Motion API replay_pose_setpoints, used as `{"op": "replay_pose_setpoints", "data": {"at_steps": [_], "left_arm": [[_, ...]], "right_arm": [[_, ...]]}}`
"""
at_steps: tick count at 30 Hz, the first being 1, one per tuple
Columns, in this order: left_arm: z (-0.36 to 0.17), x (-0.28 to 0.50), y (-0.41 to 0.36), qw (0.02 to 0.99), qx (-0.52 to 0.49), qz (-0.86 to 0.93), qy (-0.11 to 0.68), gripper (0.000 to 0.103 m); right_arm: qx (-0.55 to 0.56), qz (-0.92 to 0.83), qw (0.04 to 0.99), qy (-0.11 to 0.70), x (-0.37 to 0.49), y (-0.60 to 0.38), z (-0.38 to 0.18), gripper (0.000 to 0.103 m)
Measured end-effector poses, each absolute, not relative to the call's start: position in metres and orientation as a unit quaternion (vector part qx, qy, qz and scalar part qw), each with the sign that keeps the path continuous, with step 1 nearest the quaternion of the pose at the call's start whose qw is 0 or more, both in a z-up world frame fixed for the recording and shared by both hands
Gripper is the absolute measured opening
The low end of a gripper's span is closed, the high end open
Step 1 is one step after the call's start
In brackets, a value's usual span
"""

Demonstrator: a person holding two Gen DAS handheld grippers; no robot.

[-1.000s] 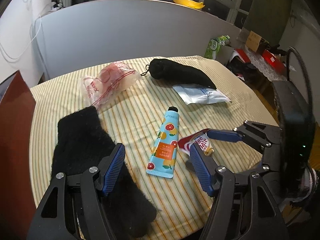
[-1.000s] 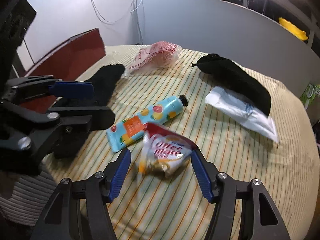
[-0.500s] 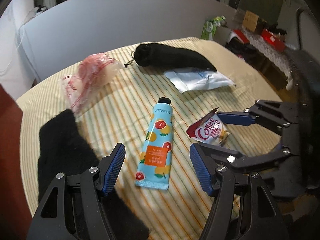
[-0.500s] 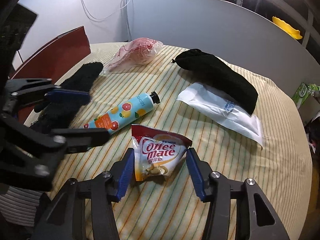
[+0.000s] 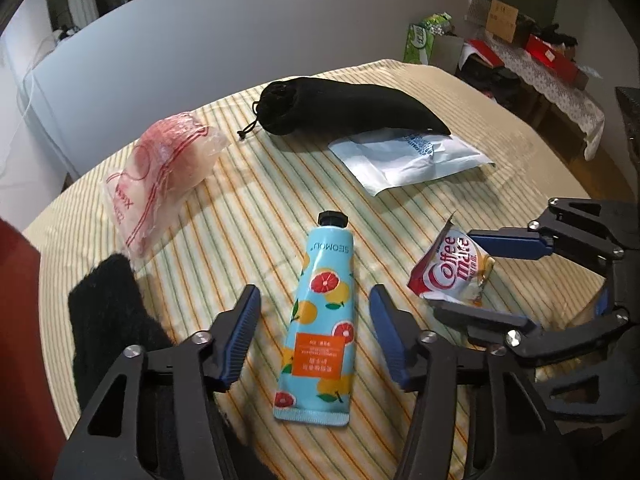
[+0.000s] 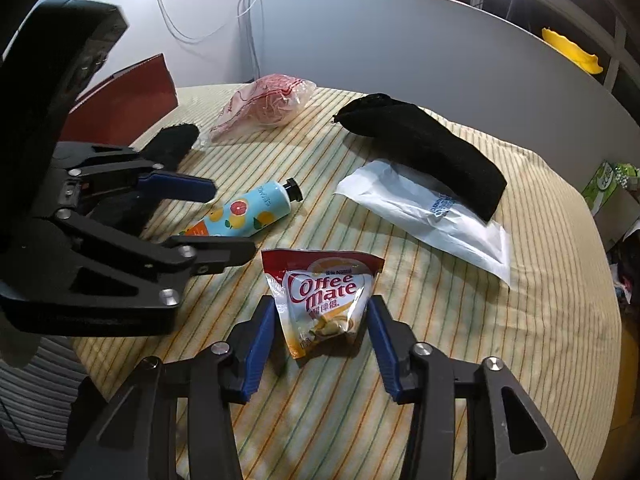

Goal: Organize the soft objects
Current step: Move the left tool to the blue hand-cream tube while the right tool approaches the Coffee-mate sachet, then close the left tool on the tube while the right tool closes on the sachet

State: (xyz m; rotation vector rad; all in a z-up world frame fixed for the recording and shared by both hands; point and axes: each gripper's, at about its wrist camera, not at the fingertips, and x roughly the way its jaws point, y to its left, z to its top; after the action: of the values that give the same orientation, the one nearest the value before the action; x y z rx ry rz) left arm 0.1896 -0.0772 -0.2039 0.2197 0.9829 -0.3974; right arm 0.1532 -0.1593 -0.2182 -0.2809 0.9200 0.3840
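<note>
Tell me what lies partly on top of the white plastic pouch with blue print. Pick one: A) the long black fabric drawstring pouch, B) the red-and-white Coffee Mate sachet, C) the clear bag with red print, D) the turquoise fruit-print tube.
A: the long black fabric drawstring pouch overlaps the far edge of the white plastic pouch with blue print, while the other three items lie apart from it on the striped tablecloth.

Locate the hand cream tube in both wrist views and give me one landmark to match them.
Left wrist view: the hand cream tube lies lower centre, between the left gripper fingers, cap pointing away.
Right wrist view: the tube lies left of centre, behind the left gripper, cap pointing right.
Shared landmark: the black pouch overlapping the white packet.
</note>
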Motion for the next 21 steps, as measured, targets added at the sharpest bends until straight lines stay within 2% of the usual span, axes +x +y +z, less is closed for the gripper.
{"op": "replay_pose_setpoints", "data": {"at_steps": [7,9,16,21], "left_arm": [[-0.2049,0.1952,-0.0798,0.853,0.097,-0.199,0.472,0.036],[-0.2045,0.1954,-0.0825,0.853,0.098,-0.203,0.471,0.029],[-0.2053,0.1937,-0.0807,0.855,0.089,-0.204,0.469,0.028],[-0.2051,0.1894,-0.0733,0.857,0.076,-0.201,0.469,0.028]], "right_arm": [[-0.137,0.190,0.865,0.443,0.1539,-0.1596,-0.2184,0.043],[-0.138,0.191,0.865,0.443,0.1543,-0.1593,-0.2185,0.043],[-0.135,0.195,0.865,0.443,0.1558,-0.1591,-0.2189,0.042],[-0.122,0.198,0.864,0.446,0.1556,-0.1637,-0.2176,0.034]]}}
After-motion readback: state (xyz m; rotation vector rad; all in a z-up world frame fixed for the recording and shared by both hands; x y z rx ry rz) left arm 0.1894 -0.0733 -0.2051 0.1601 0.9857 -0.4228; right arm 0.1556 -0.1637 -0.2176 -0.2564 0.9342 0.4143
